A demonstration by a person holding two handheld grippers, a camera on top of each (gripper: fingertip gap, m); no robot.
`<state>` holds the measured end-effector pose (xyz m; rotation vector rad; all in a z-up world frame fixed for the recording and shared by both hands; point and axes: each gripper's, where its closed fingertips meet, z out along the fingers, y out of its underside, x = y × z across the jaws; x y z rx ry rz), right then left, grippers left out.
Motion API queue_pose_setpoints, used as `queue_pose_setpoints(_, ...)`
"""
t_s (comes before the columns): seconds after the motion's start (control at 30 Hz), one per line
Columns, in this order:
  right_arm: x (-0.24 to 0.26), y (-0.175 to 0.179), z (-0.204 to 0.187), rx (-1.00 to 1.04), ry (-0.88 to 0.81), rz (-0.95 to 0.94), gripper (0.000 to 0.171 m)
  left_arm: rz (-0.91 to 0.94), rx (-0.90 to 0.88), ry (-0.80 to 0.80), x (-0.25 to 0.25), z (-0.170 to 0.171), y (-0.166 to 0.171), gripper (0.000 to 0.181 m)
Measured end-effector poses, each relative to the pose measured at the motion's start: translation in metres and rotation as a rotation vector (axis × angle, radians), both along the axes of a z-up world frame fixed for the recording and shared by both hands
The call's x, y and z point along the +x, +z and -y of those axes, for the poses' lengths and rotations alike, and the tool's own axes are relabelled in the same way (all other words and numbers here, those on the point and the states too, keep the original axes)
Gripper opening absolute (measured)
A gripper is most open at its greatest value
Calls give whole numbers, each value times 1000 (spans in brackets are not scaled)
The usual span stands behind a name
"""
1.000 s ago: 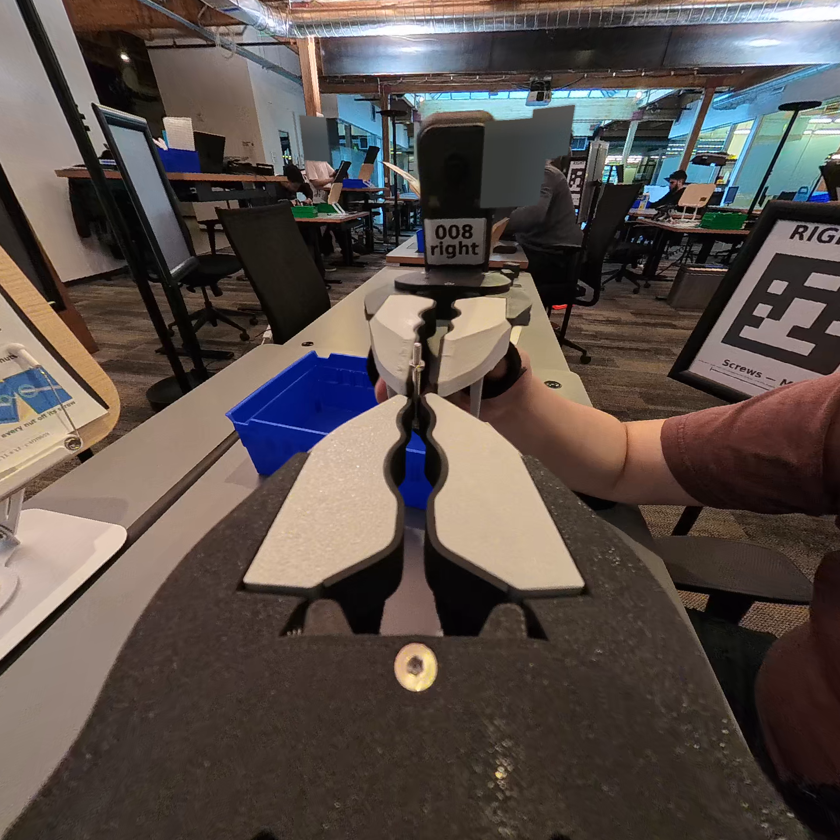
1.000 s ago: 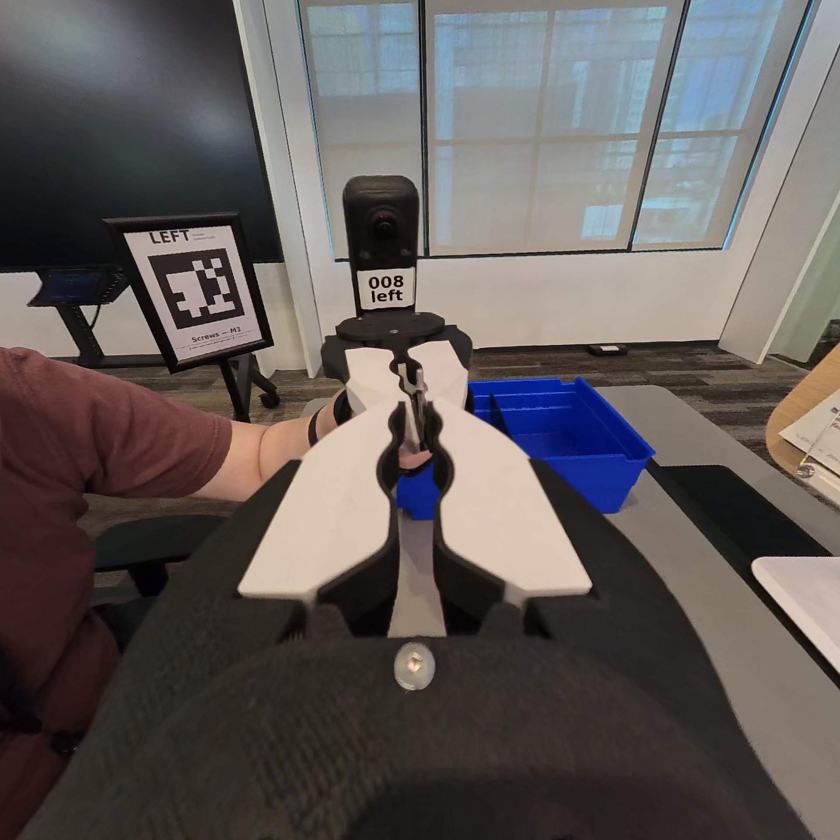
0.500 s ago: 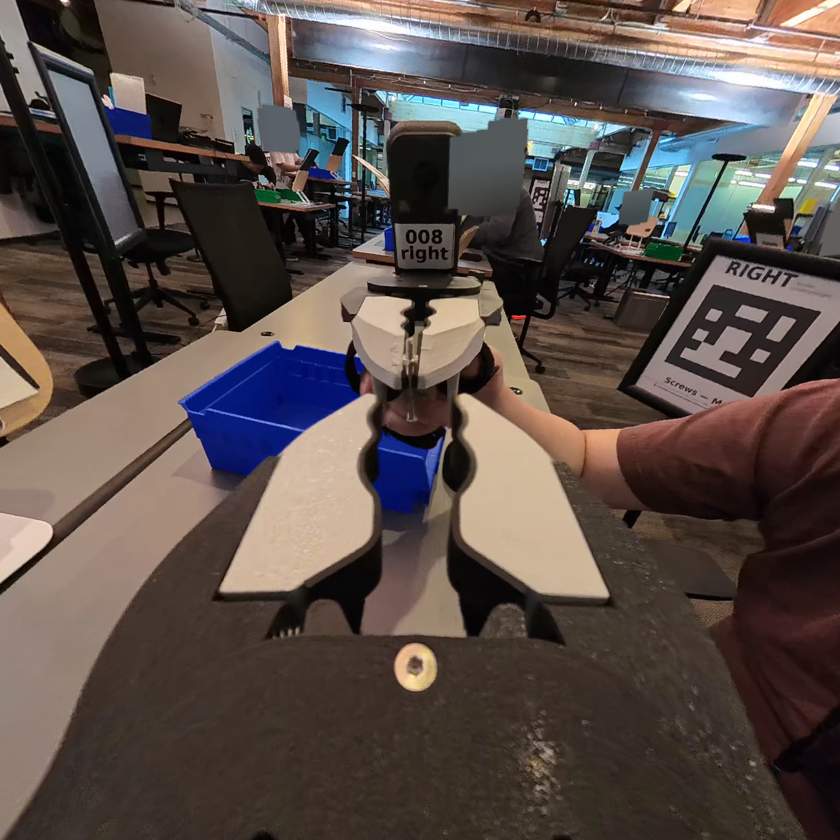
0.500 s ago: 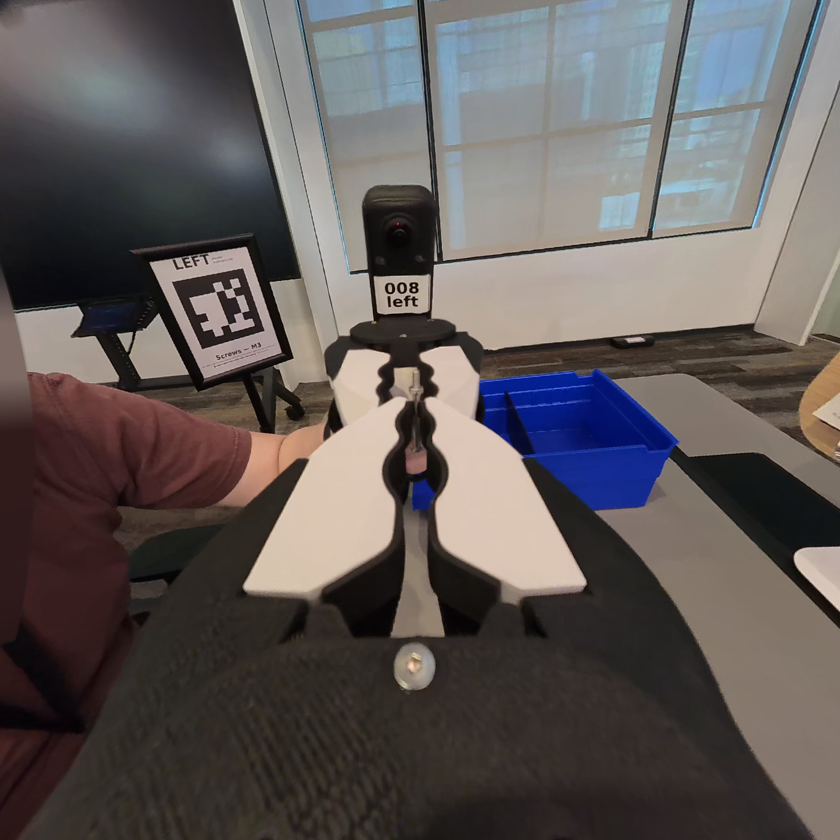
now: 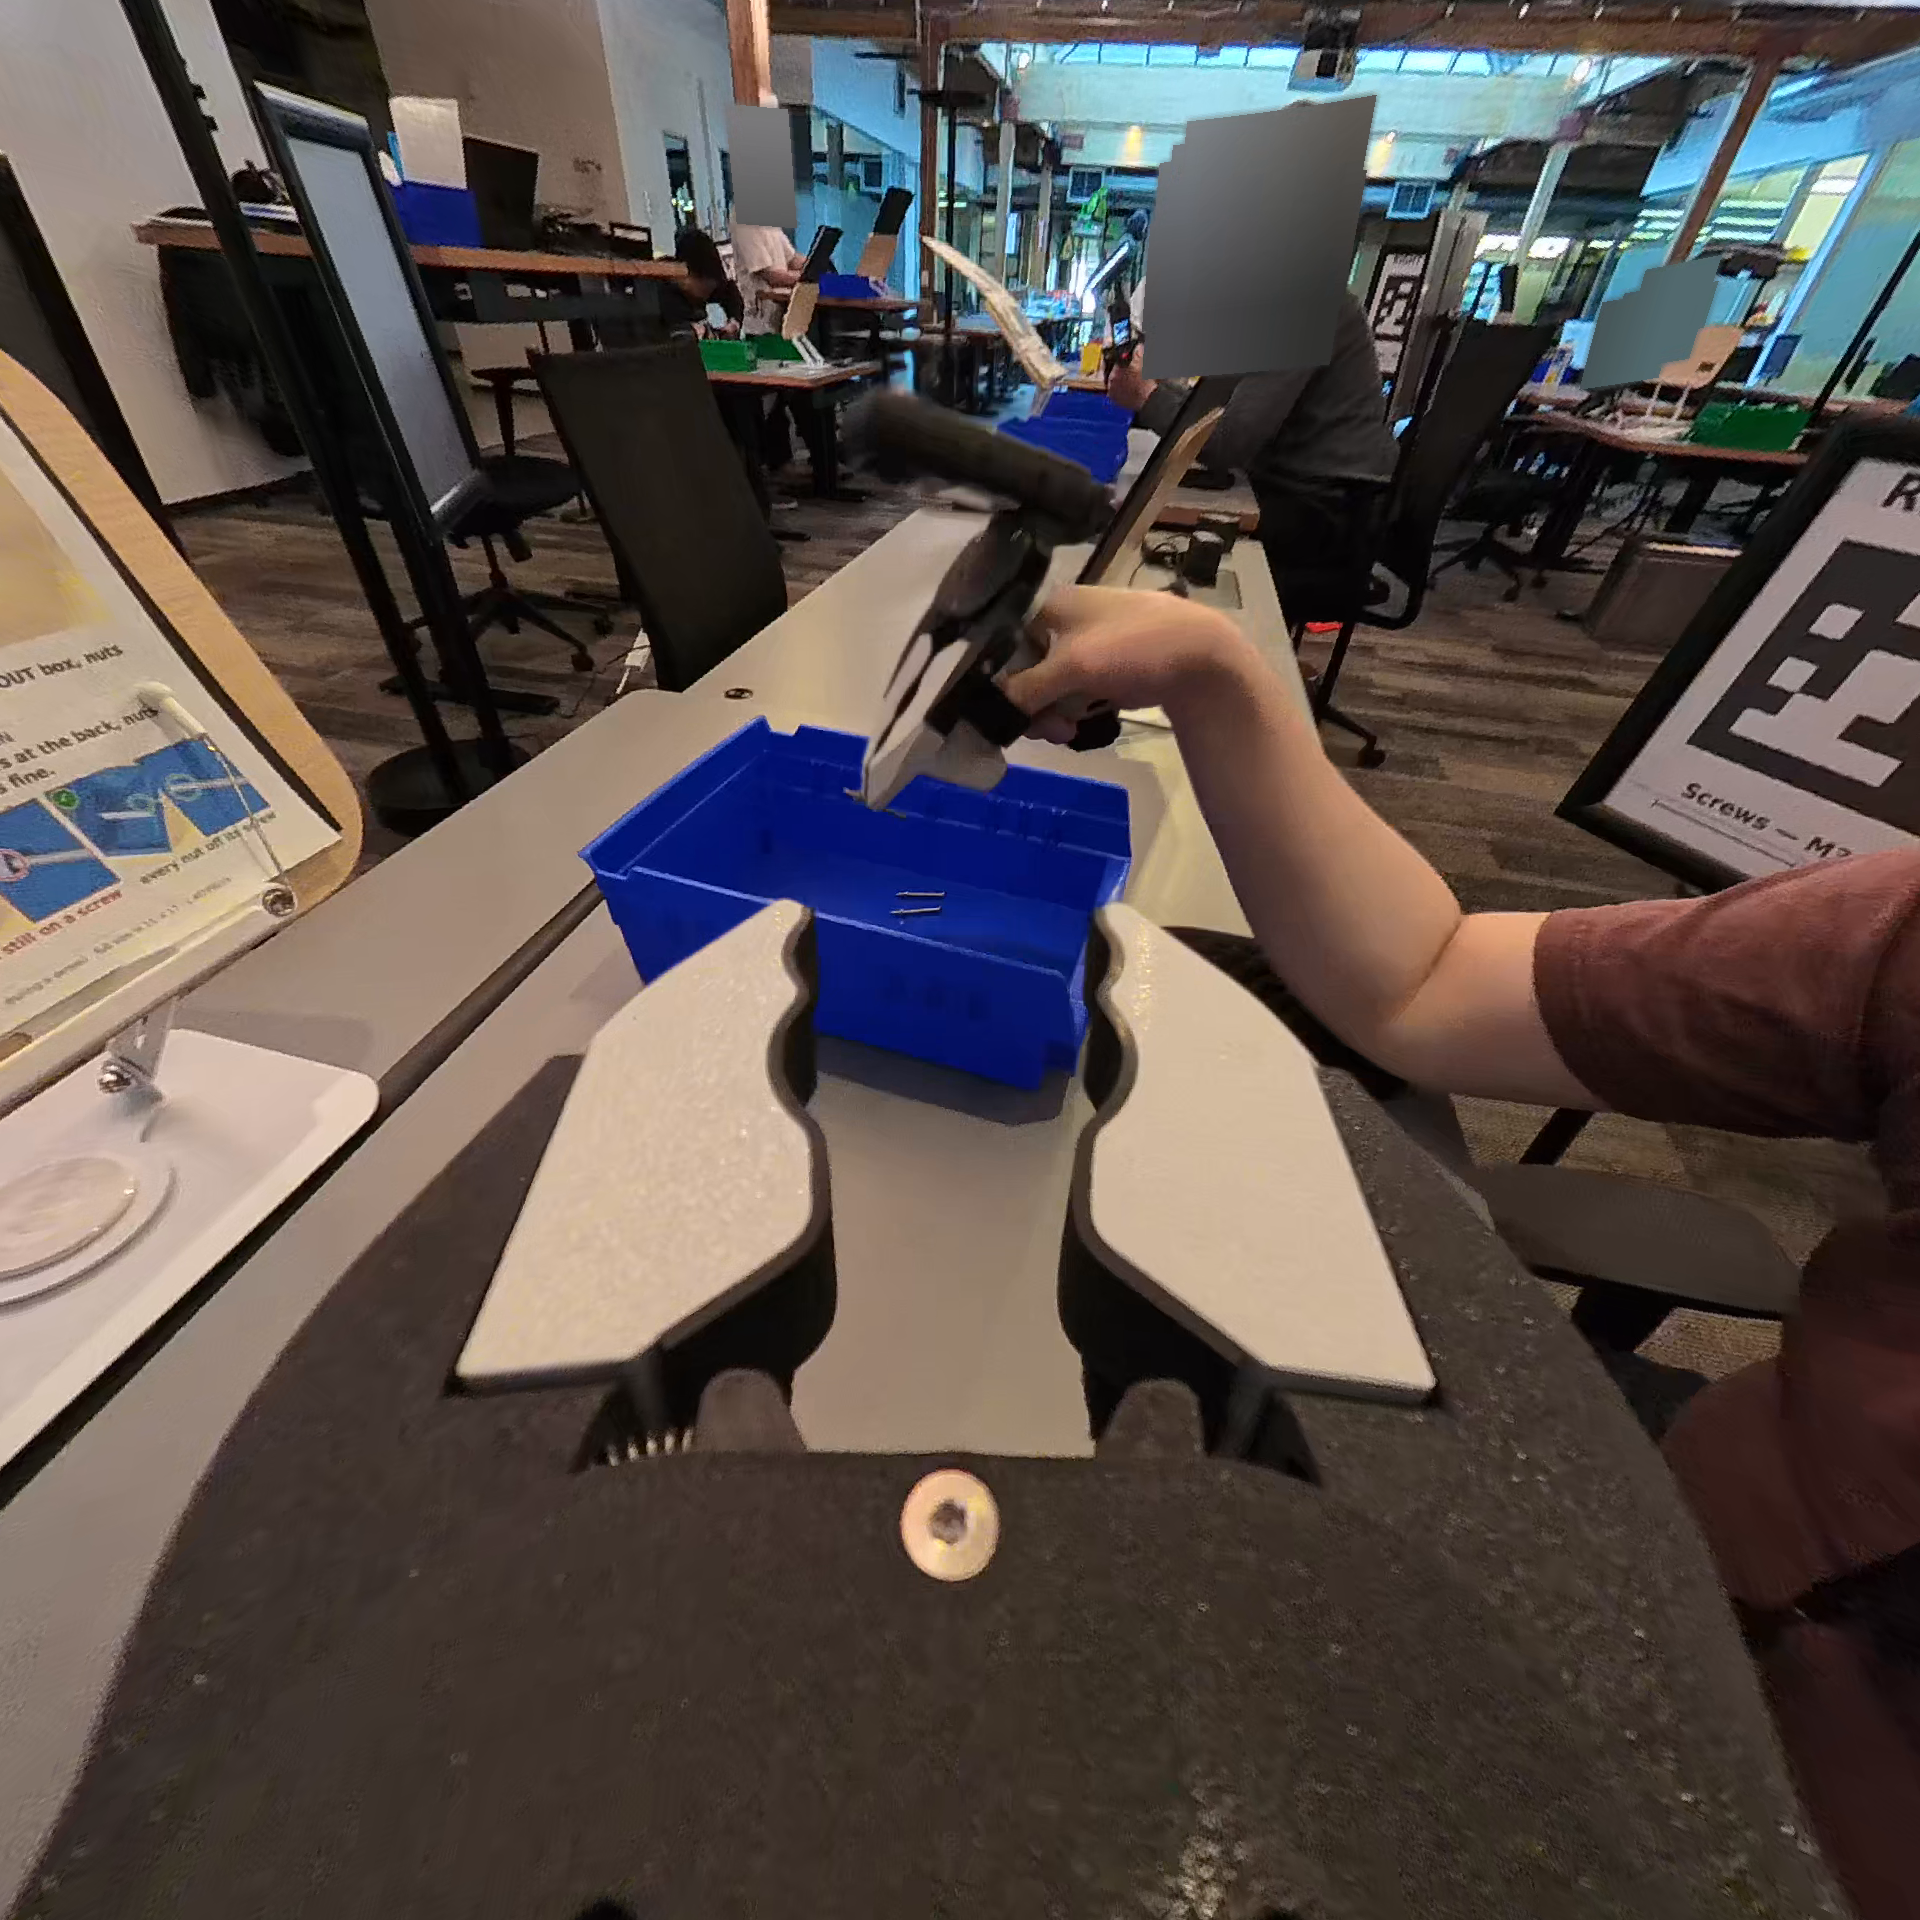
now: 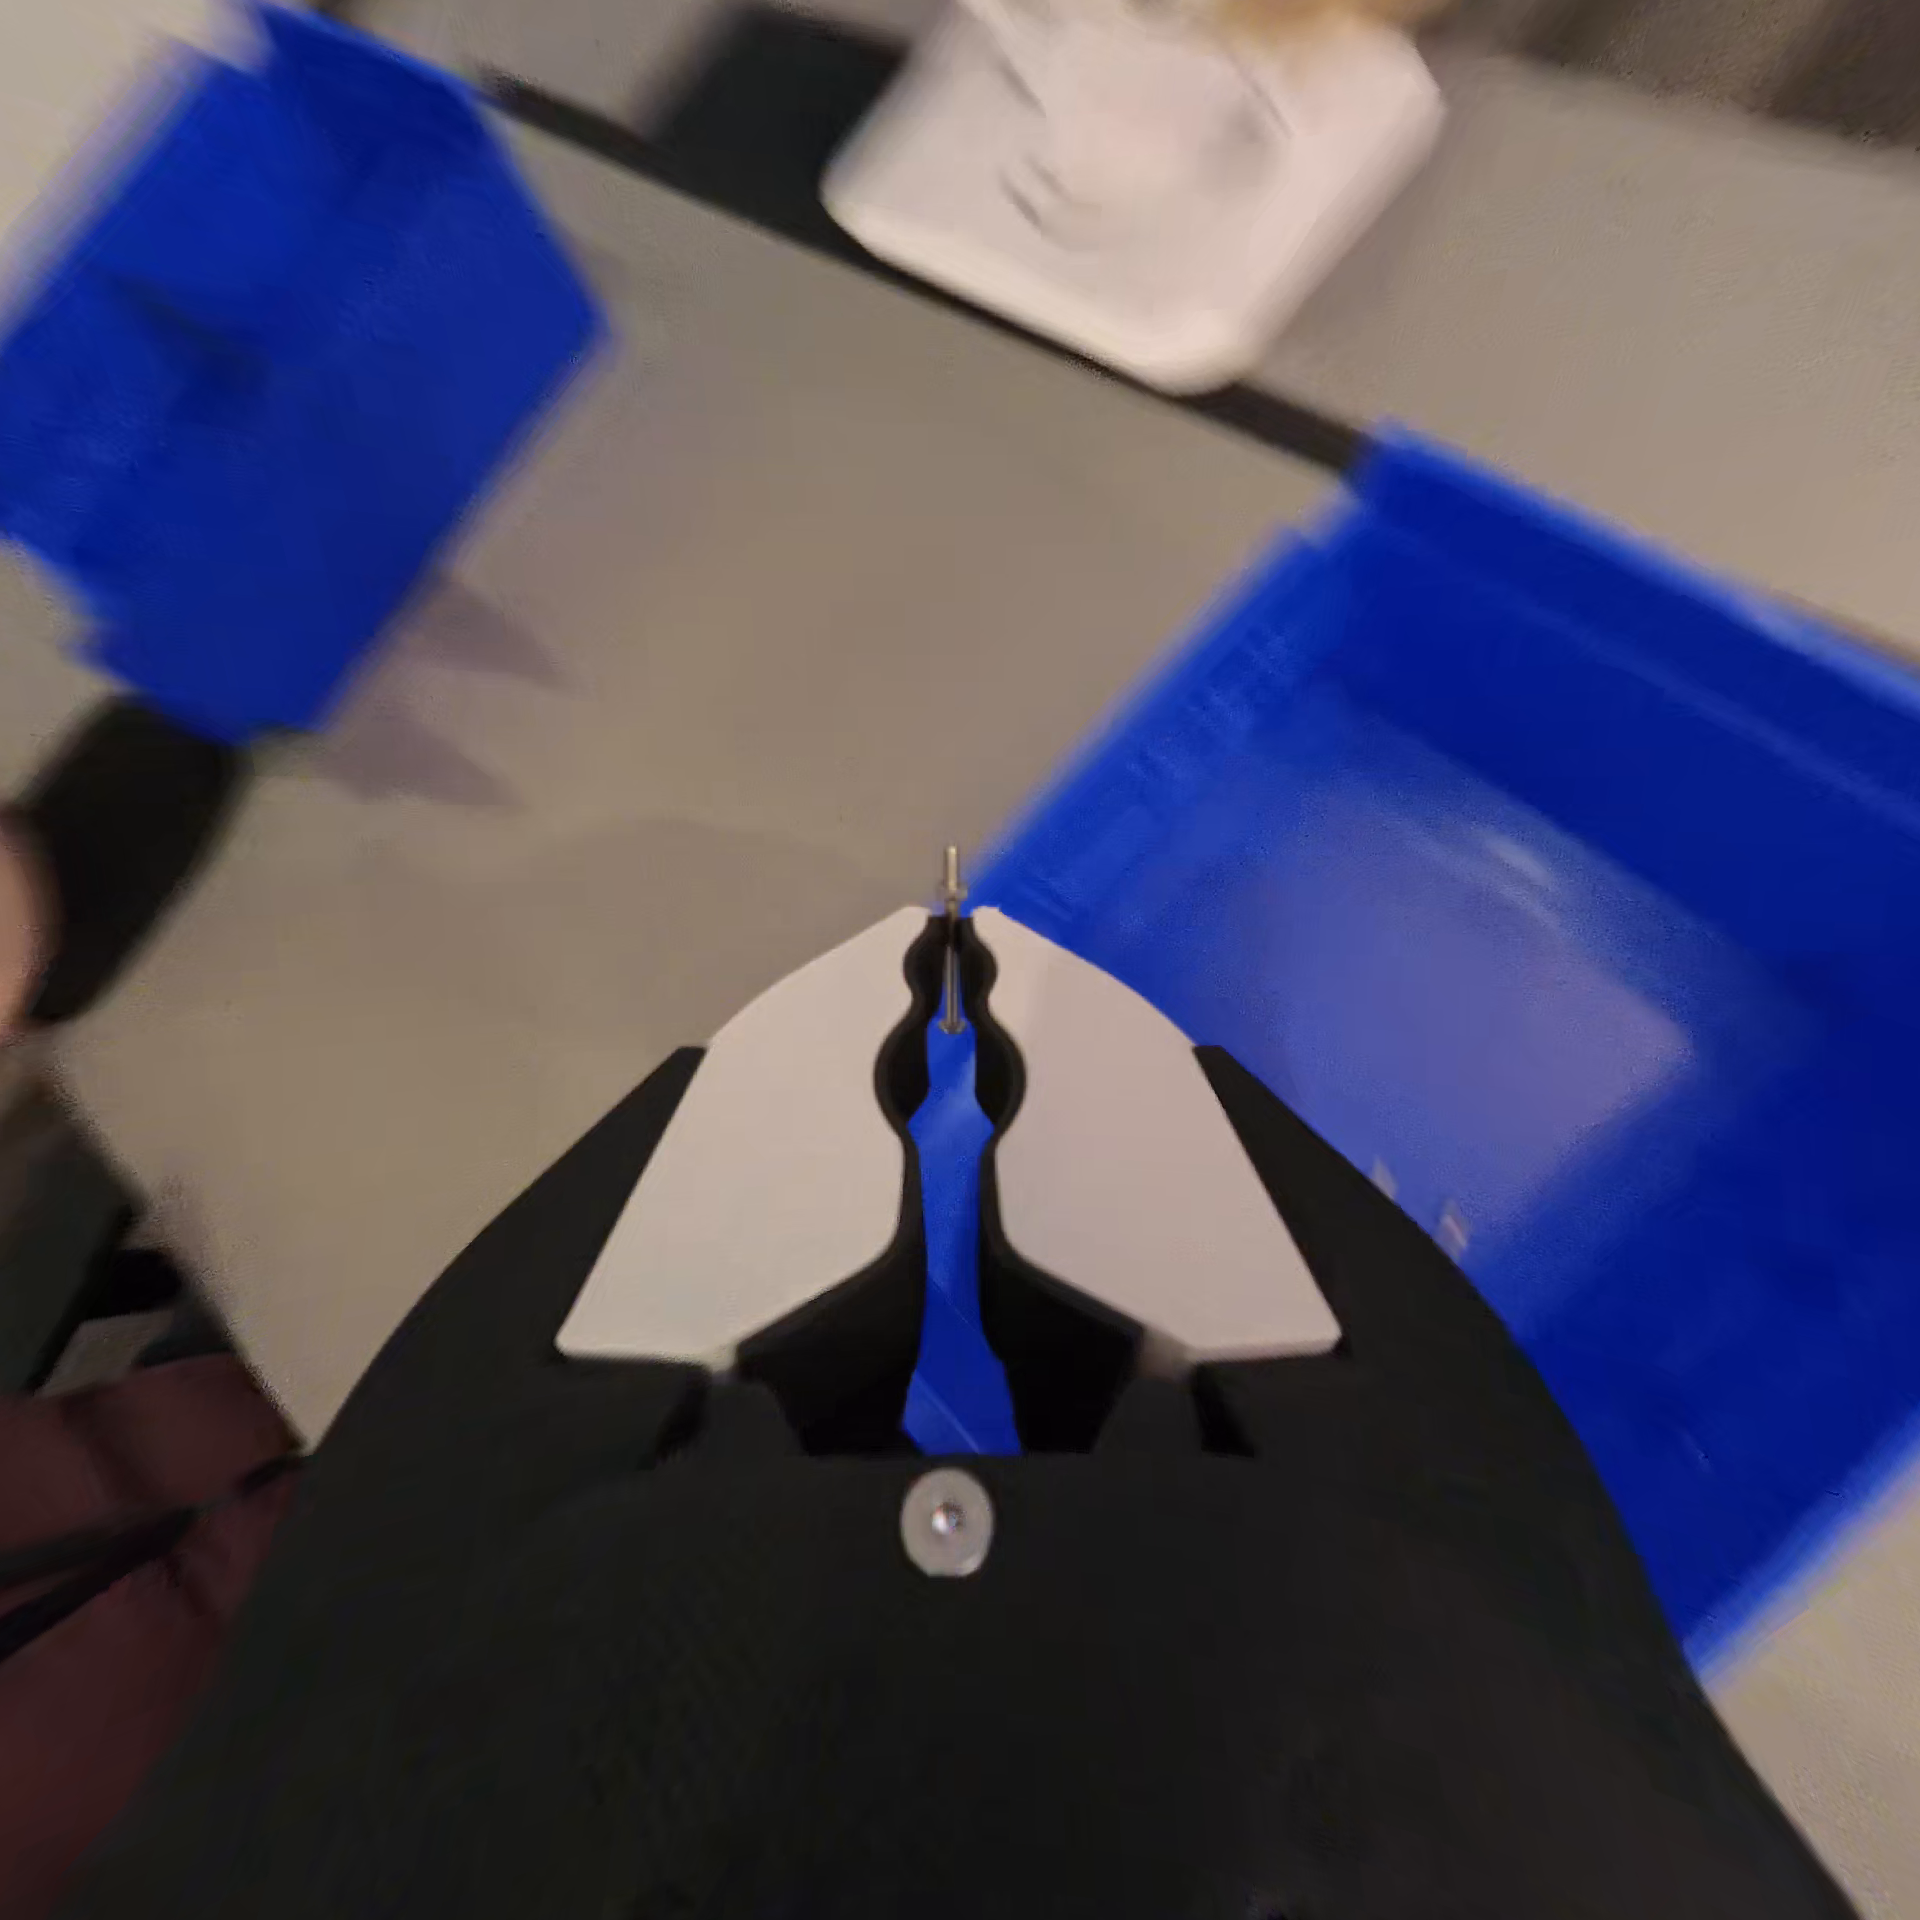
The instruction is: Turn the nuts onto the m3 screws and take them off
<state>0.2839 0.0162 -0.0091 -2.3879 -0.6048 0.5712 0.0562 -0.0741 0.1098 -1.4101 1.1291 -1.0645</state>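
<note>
My left gripper point(image 5: 948, 1013) is open and empty, low over the grey table point(image 5: 416, 935) just in front of a blue bin point(image 5: 935, 997). Two loose screws point(image 5: 916, 904) lie on the bin's floor. My right gripper point(image 6: 951, 920) is shut on a thin metal screw point(image 6: 950, 977) that points forward. A small nut point(image 6: 951, 889) sits on the screw just beyond the fingertips. In the left wrist view the right gripper point(image 5: 881, 792) tilts down over the far part of the bin. The right wrist view is blurred by motion.
A second blue bin point(image 6: 260, 364) lies on the table to the upper left in the right wrist view. A card stand with a white base point(image 5: 156, 1174) is at the left. A framed marker sign point(image 5: 1787, 675) stands at the right. The person's forearm point(image 5: 1320, 862) reaches across. The tips of one gripper are about 25 cm away from the tips of the other. The left gripper is farther from the white base point(image 5: 156, 1174), some 45 cm, than the right, some 40 cm.
The left gripper opened and let go of the screw and nut held between both grippers. The right gripper swung away and down over the blue bin, still holding the screw.
</note>
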Motion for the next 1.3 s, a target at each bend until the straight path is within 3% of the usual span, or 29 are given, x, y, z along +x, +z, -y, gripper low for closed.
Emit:
queue_pose_setpoints(0.07, 30, -42, -6, -164, -99, 106, 3, 0, 3, 15, 1, -2, -1, 48)
queue_pose_setpoints(0.17, 42, -90, -1, -375, -101, 146, 3, 7, -19, 10, 2, -3, -2, 46)
queue_pose_setpoints(0.27, 59, -121, 0, -474, -132, 245, 3, 2, -23, 7, 3, -4, -5, 46)
queue_pose_setpoints(0.73, 85, -153, -1, -553, -176, 392, 3, -15, -37, -9, 8, -4, -11, 46)
queue_pose_setpoints(0.8, 87, -152, -1, -550, -181, 395, 4, -10, -38, -7, 7, -4, -10, 46)
queue_pose_setpoints(0.9, 89, -143, -2, -521, -168, 402, 21, 6, -31, 3, 1, -5, -4, 47)
queue_pose_setpoints(1.07, 81, -89, -13, -301, -179, 353, 20, 20, 18, 86, -26, -13, 15, 47)
queue_pose_setpoints(1.3, 51, 24, -36, 251, -188, 247, 25, -214, 140, 534, -127, -54, 20, 43)
